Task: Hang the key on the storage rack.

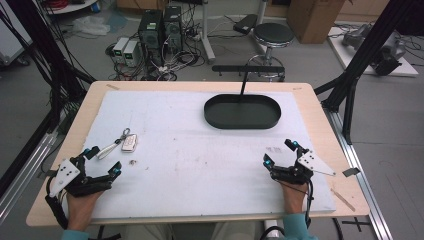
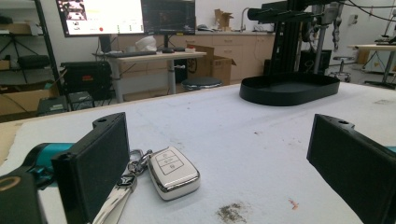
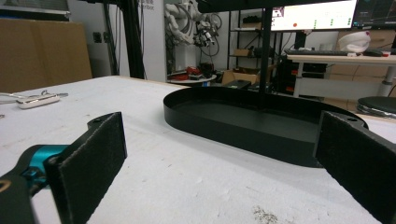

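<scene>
Both grippers rest open near the table's front edge: left gripper (image 1: 102,161) with its jaws spread just short of the key fob (image 1: 129,143), right gripper (image 1: 280,152) facing the empty black tray (image 1: 242,112) farther back.

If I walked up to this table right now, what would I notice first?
Probably the big black oval tray at the far side of the white mat, with nothing in it. Then the white car key with its strap, lying on the mat just ahead of the left tongs. Both the left tongs and the right tongs rest open near the front edge, holding nothing.
</scene>
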